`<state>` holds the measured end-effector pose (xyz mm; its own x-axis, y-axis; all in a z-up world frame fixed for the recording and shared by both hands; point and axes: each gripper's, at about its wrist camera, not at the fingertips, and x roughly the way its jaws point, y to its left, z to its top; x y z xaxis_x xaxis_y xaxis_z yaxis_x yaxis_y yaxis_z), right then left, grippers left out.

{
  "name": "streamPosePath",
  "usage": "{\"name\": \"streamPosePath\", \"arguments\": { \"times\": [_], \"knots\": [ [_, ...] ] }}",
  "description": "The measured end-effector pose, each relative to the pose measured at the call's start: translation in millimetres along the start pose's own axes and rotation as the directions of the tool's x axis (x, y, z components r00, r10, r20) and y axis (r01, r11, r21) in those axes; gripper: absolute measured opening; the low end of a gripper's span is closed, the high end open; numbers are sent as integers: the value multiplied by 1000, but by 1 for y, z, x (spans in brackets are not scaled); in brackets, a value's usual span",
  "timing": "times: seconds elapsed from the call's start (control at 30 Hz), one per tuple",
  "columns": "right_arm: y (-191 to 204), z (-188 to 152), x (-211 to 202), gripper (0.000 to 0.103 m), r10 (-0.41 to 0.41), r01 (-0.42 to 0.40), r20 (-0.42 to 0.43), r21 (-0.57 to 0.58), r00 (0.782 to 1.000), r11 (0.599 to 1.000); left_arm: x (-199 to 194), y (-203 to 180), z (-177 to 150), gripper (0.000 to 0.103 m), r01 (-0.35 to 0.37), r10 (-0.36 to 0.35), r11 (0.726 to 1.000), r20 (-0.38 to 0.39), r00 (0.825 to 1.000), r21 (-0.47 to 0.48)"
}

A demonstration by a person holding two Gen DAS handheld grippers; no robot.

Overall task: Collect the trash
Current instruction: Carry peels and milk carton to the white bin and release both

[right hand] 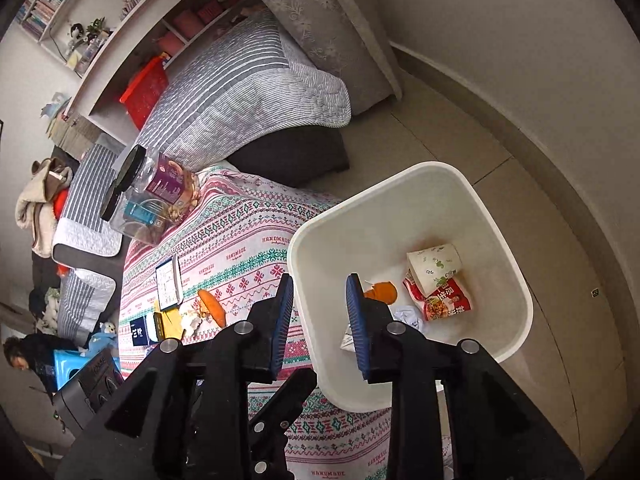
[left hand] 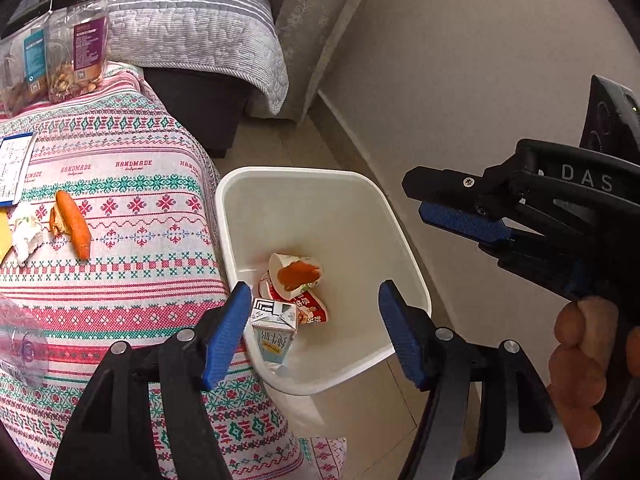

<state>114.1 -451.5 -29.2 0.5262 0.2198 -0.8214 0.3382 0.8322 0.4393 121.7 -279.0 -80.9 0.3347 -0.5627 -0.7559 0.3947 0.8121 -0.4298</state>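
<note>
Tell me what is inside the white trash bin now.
Inside the white trash bin lie a paper cup, a red noodle wrapper, an orange peel piece, crumpled white paper and a small milk carton. The right tool's finger covers part of the carton and the floor beneath.

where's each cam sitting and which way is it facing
Left wrist: on the left gripper, aimed down into the bin; the right gripper and a hand show.
Right wrist: on the right gripper, looking down at the bin's near rim.
Shared: bin, tablecloth, sofa.
</note>
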Motion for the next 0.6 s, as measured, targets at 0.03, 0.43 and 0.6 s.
{"name": "streamPosePath", "arguments": {
  "times": [0.03, 0.43, 0.6],
  "knots": [
    [0, 0, 0, 30, 0, 0, 2, 1, 1000, 1000, -4, 4, 0, 65, -4, 4, 1000, 0, 1000, -3],
    [13, -5, 2, 39, -32, 33, 9, -44, 999, 999, -72, 54, 1, 66, -119, 123, 989, 42, 991, -89],
    [28, -10, 7, 44, -37, 37, 6, -84, 999, 996, -118, 107, -2, 70, -201, 216, 954, 47, 975, -221]
  ]
}}
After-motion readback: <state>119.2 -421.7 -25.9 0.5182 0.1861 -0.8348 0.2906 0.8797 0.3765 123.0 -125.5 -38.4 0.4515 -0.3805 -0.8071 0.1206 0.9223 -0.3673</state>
